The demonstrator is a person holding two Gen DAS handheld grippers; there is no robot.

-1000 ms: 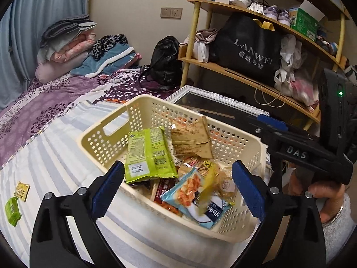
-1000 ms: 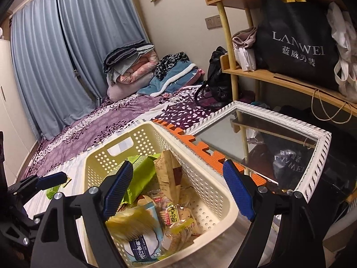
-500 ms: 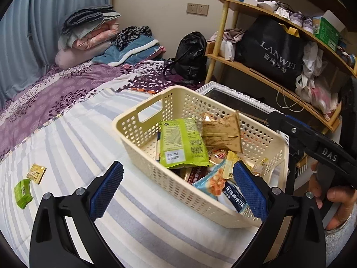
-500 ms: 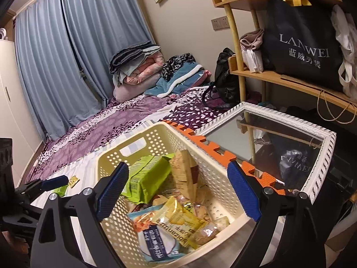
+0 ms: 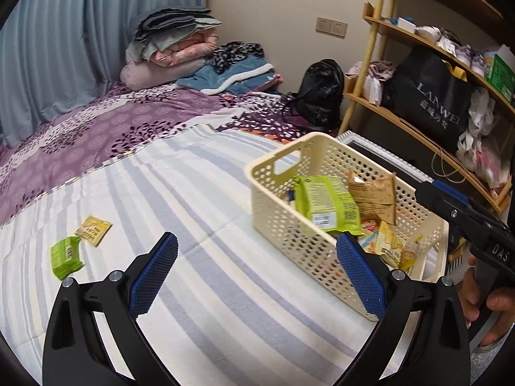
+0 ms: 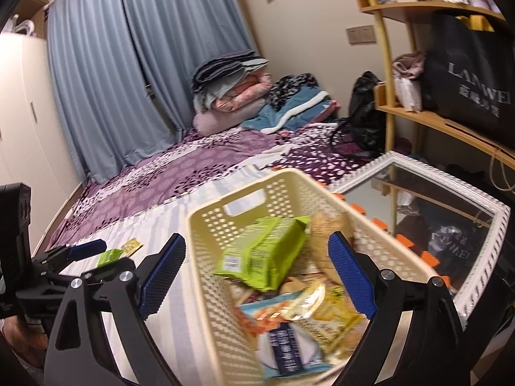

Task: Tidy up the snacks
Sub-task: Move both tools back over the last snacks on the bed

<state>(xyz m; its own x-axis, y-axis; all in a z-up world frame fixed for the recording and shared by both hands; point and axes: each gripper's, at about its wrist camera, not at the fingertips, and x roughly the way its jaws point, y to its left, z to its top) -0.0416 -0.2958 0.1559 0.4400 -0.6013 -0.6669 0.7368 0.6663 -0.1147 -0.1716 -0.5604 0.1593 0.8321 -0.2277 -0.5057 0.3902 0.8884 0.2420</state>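
Two loose packets, green (image 5: 66, 258) and yellow (image 5: 94, 230), lie on the bed left of the basket (image 5: 325, 254). Left tool (image 5: 257, 276), wide open and empty, is nearer; right tool (image 6: 256, 278), also wide open and empty, straddles the basket wall.

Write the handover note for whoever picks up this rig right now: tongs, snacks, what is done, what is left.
Left tongs: open, empty, above the striped sheet, between the loose snacks and the basket.
Right tongs: open, nothing gripped, over the near end of the basket; the jaws have just been opening.
Done: most snacks are in the cream basket, including the large green pack, a brown pack and a yellow pack.
Left: two small packets lie on the sheet, a green one and a yellow one beside it. Probably pick those up with the left tongs and drop them in the basket.
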